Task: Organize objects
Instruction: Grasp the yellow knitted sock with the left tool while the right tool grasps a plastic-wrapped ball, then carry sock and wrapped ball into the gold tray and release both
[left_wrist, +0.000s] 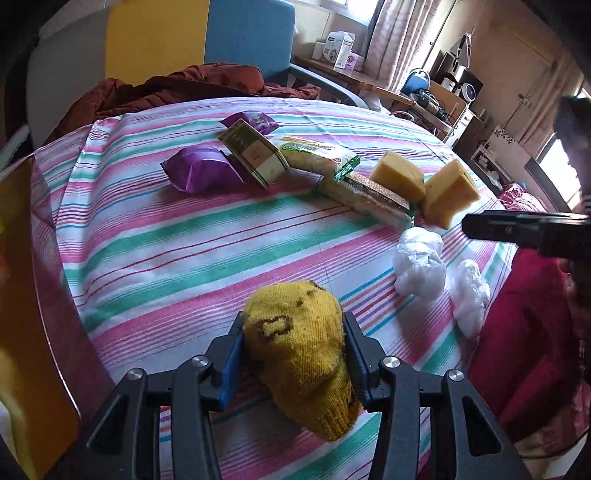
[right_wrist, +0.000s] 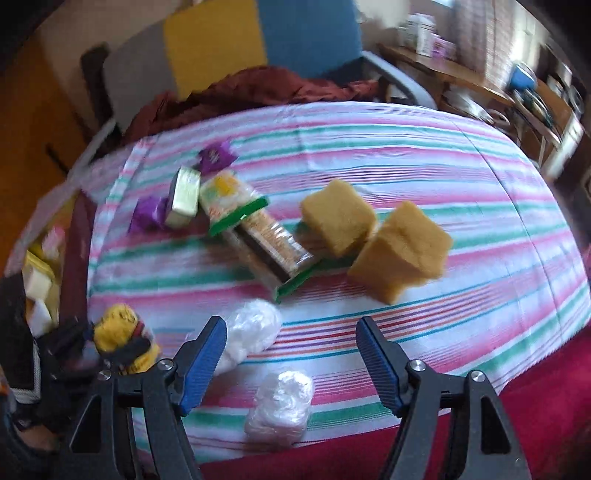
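Both wrist-mounted, tilted steeply down, close over the striped bedsheet (left_wrist: 207, 236). Left view facing twelve o'clock, toward the sponges (left_wrist: 400, 175) at two; right view nearer these (right_wrist: 399, 247). Shared: sheet, snacks, sponges.

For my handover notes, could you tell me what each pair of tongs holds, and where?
Left tongs clamp the yellow sock across its middle; right tongs hold nothing.
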